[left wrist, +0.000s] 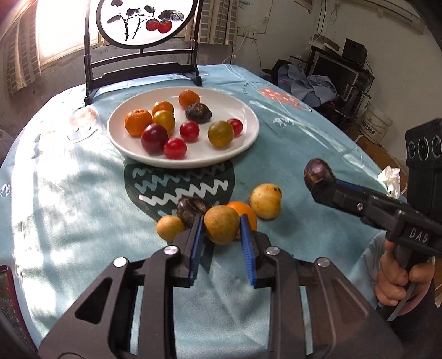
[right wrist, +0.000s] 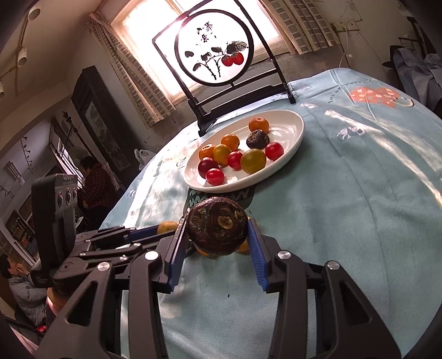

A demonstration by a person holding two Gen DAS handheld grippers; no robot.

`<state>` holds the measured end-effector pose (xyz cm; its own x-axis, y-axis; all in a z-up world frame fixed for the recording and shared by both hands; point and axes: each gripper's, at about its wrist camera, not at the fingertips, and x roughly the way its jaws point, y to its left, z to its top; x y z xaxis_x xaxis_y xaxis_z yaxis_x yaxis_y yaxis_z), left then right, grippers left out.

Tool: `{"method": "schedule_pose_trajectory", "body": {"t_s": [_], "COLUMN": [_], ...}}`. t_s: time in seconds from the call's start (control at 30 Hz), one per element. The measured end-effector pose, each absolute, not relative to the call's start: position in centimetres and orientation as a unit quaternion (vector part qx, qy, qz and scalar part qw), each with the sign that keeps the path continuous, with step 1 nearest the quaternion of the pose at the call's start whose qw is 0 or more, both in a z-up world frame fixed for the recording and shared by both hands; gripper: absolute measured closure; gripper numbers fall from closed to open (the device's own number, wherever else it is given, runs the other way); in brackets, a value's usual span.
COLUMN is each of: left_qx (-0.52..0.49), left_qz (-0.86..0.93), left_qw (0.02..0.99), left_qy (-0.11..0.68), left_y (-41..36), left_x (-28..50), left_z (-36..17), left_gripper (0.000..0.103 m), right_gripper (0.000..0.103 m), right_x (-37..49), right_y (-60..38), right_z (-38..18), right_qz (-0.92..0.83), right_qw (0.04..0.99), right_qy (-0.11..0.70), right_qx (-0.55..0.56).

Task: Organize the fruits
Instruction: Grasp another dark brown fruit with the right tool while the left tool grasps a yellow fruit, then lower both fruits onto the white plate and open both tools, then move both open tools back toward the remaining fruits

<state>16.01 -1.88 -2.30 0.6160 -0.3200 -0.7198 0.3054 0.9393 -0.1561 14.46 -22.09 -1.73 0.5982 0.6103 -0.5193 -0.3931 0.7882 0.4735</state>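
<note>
while the right claw (right wrist: 218, 240) is clamped on a dark, wrinkled brown round fruit (right wrist: 217, 226), that fruit hangs clear above the surface covered in pale blue patterned cloth (right wrist: 345, 207), short of the white oval plate (right wrist: 292, 138). in the left wrist view the same fruit (left wrist: 317, 172) shows at the tip of the right claw (left wrist: 321, 182), off to the right of the loose fruits.

the left claw (left wrist: 222, 229) has its blue-padded fingers (left wrist: 197, 240) on either side of a tan, rough-skinned round longan (left wrist: 221, 224); whether the pads press on it cannot be told. just beside it on the cloth lie a smaller tan longan (left wrist: 170, 227), a second dark wrinkled fruit (left wrist: 190, 208), a bright orange citrus (left wrist: 243, 211) and a pale yellow round fruit (left wrist: 265, 200), clustered and mostly touching.

farther off, the plate (left wrist: 248, 110) holds small orange tangerines, red cherry tomatoes, a dark red one, yellow-green ones and another dark wrinkled fruit (left wrist: 198, 112).

behind the plate stands a black wooden frame with a round painted panel of red persimmons (left wrist: 143, 22), a bright window beyond it.
</note>
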Motion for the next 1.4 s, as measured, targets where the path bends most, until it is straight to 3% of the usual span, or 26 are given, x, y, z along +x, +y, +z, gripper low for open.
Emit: {"method": "schedule_pose_trajectory", "body": {"t_s": [0.27, 0.6, 0.63, 0.7, 0.77, 0.9, 1.4], "left_qx": [-0.058, -0.048, -0.047, -0.051, -0.053, -0.075, -0.084], "left_qz": [-0.121, -0.081, -0.076, -0.066, -0.043, -0.035, 0.008], "left_qw": [0.916, 0.913, 0.914, 0.920, 0.930, 0.930, 0.912], "left_qy": [0.378, 0.396, 0.396, 0.383, 0.360, 0.357, 0.402], "left_y": [-0.6, -0.3, -0.2, 0.2, 0.7, 2.4, 5.8], "left_x": [23.8, 30.2, 30.2, 29.9, 29.0, 27.5, 22.4], "left_z": [-0.1, -1.3, -1.3, -0.8, 0.0, 0.6, -2.6], "left_gripper": [0.076, 0.076, 0.073, 0.022, 0.011, 0.004, 0.004], "right_gripper": [0.060, 0.060, 0.056, 0.053, 0.051, 0.049, 0.049], "right_x": [20.9, 29.4, 29.8, 30.0, 29.5, 27.8, 21.4], "right_y": [-20.0, -17.1, -17.1, -17.2, -17.5, -18.4, -19.2], "right_z": [0.7, -1.9, -2.0, -1.9, -1.6, -0.9, -3.1], "right_qz": [0.241, 0.211, 0.210, 0.209, 0.217, 0.233, 0.253], "right_qw": [0.909, 0.911, 0.910, 0.910, 0.907, 0.905, 0.875], "right_qy": [0.327, 0.351, 0.353, 0.354, 0.356, 0.348, 0.408], "right_qx": [0.098, 0.052, 0.053, 0.053, 0.055, 0.078, 0.067]}}
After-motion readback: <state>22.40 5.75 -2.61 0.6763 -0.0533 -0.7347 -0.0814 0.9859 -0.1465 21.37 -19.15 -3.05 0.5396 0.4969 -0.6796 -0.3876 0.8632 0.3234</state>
